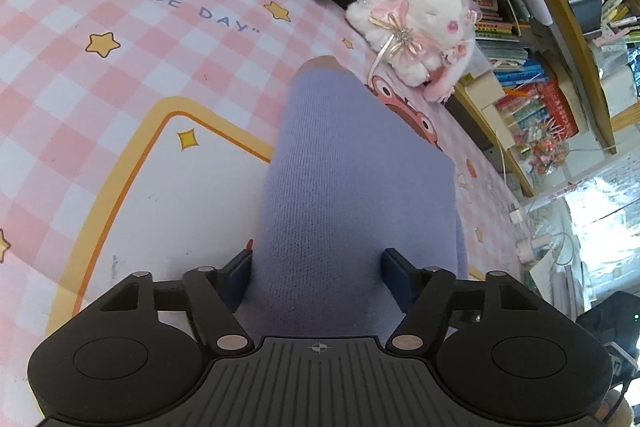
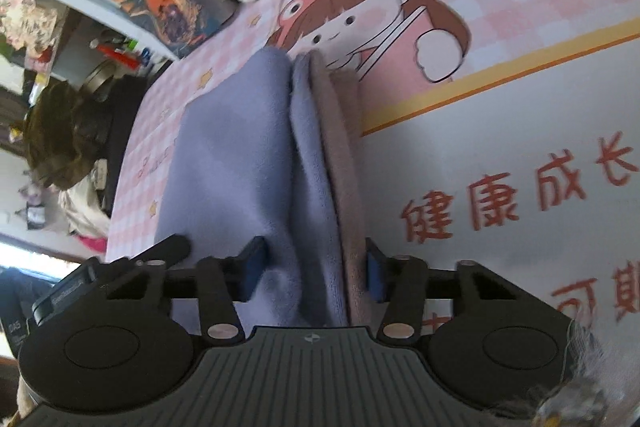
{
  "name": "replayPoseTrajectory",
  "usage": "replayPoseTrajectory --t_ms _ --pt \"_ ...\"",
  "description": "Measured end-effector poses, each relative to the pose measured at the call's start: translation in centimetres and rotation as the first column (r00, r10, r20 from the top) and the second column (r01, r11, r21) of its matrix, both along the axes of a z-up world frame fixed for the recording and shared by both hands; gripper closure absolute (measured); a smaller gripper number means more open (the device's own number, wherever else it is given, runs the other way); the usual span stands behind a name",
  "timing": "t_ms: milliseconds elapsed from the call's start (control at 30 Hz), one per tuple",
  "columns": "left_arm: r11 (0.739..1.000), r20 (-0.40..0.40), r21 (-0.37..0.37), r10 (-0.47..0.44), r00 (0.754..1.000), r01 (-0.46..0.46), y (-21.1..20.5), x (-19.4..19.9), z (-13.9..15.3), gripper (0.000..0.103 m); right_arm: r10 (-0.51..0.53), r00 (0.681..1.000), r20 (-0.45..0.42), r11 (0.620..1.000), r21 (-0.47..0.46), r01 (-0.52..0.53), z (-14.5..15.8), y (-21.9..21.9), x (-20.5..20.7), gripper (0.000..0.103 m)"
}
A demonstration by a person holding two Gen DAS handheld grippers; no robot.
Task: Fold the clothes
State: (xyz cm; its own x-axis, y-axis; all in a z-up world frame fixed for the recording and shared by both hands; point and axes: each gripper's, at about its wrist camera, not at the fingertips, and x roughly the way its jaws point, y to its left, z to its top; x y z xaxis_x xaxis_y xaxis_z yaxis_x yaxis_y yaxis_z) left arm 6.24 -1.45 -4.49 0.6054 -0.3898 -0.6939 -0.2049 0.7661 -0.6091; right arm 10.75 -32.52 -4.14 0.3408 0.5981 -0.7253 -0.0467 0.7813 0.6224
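Centrally, purple garment [image 1: 352, 187] between left gripper [image 1: 318, 273] pads, pinched, right gripper [image 2: 316, 269] clamping its folded layers, bottom-centre of frame.

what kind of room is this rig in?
Probably a child's bedroom or study corner. A pink checked cartoon desk mat lies under the purple cloth, a white-and-pink plush toy sits at its edge, and shelves crammed with books stand beside it.

Each hand-held gripper, left [image 1: 318, 267] and right [image 2: 316, 267], is matte black: a ribbed centre plate with a small crosshair mark, 2 round side discs, silver pivot pins, blue-padded fingers [image 2: 254, 267].
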Motion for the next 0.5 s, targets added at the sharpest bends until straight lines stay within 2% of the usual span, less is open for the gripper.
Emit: replayPoseTrajectory --t_ms 67,133,200,267,300,367,500 --pt "0.999 0.024 0.044 -0.018 1.000 0.017 -0.6 -0.2 0.7 0.049 0.024 0.999 0.026 1.000 -0.017 -0.024 0.4 0.3 0.1 0.065" --pt "0.988 0.081 0.144 -0.067 0.995 0.054 -2.1 -0.6 2.1 0.052 0.071 0.991 0.110 0.995 -0.075 -0.063 1.6 1.1 -0.2 0.075" --pt "0.975 0.119 0.210 -0.103 0.987 0.076 -2.9 -0.7 3.1 0.052 0.152 0.955 0.254 0.982 -0.149 -0.117 3.6 2.1 -1.3 0.077" --pt "0.973 0.117 0.218 -0.108 0.987 0.080 -2.9 -0.5 3.2 0.051 0.201 0.926 0.320 0.974 -0.169 -0.153 4.4 2.6 -1.9 0.077" --pt "0.977 0.092 0.196 -0.099 0.991 0.080 -2.5 -0.3 2.9 0.051 0.213 0.920 0.329 0.971 -0.175 -0.162 4.6 2.7 -2.1 0.077" --pt "0.987 0.029 0.146 -0.079 0.996 0.074 -1.8 0.1 1.9 0.045 0.189 0.945 0.267 0.975 -0.164 -0.149 3.7 2.2 -1.4 0.077" --pt "0.994 0.010 0.077 -0.076 0.997 0.075 -0.8 0.0 1.1 0.041 0.119 0.980 0.162 0.989 -0.103 -0.103 2.0 1.1 -0.5 0.058"
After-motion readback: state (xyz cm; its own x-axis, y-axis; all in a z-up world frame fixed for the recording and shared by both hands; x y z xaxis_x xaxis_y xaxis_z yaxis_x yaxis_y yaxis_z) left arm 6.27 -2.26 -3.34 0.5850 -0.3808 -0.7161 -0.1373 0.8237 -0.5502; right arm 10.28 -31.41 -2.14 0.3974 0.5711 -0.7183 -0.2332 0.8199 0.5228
